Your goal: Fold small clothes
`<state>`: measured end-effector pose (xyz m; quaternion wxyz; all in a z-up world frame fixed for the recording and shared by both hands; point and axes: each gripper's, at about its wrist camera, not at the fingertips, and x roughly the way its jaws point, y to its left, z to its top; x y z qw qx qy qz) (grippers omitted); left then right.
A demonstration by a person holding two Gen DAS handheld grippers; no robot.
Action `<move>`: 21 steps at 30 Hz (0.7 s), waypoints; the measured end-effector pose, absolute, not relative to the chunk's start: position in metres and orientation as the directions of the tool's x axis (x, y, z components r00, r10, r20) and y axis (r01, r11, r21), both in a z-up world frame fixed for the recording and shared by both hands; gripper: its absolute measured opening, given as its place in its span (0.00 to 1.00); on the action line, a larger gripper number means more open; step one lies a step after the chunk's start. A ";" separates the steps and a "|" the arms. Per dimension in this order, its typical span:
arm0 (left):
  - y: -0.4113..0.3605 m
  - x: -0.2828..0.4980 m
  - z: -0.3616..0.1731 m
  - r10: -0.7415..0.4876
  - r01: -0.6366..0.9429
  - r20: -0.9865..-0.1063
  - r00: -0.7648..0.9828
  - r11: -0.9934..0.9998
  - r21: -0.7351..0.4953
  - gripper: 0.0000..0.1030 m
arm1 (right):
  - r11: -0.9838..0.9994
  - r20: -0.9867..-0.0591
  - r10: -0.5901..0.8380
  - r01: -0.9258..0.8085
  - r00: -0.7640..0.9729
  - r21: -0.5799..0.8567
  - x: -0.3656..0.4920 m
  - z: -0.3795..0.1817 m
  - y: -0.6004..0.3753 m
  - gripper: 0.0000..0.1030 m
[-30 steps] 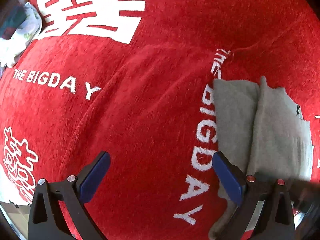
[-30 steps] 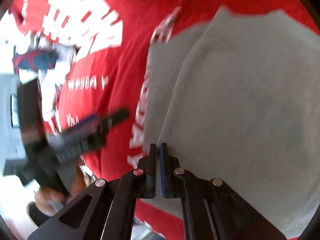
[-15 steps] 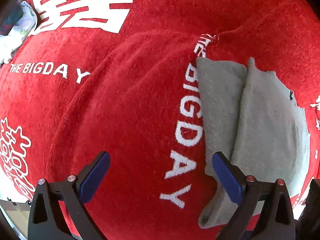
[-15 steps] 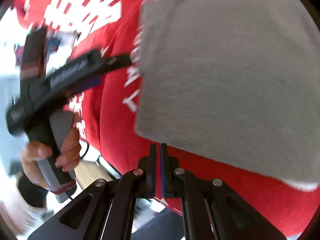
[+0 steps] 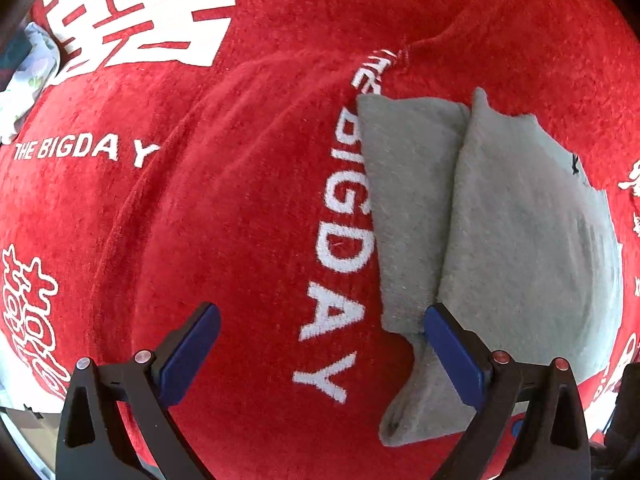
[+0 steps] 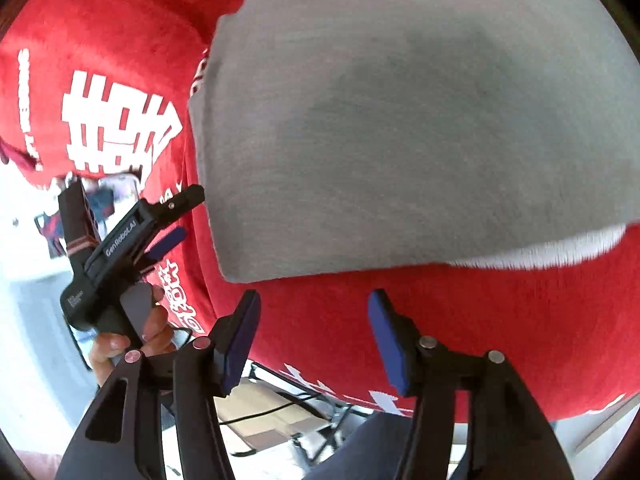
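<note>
A grey garment (image 5: 500,240) lies folded on the red cloth (image 5: 240,220) with white lettering. It fills the upper right of the right wrist view (image 6: 400,120). My left gripper (image 5: 320,344) is open and empty, with its right finger over the garment's left near edge. My right gripper (image 6: 314,336) is open and empty, just in front of the garment's near edge. The left gripper also shows in the right wrist view (image 6: 176,220), held in a hand.
A pale patterned cloth (image 5: 24,76) lies at the far left edge of the red cloth. The table's near edge, a cable and a cardboard box on the floor (image 6: 272,412) show below the right gripper.
My right gripper has opened and drawn back from the garment's near edge. The garment now lies flat. My left gripper has stayed open and shifted little.
</note>
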<state>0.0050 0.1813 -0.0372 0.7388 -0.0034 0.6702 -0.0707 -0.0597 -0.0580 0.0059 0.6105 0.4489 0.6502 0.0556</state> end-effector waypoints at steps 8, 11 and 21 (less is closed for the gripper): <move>0.185 0.007 -0.037 -0.182 0.077 -0.980 0.074 0.981 -0.177 0.99 | 0.371 -0.658 0.673 0.616 0.337 0.695 -0.082 -0.010 -0.079 0.60; 0.192 0.011 -0.037 -0.267 0.042 -0.961 0.068 0.963 -0.265 0.99 | 0.266 -0.623 0.655 0.641 0.428 0.720 -0.084 -0.020 -0.084 0.60; 0.165 0.025 -0.051 -0.432 0.049 -0.901 -0.034 0.900 -0.433 0.99 | 0.037 -0.464 0.687 0.611 0.558 0.791 -0.061 -0.033 -0.076 0.09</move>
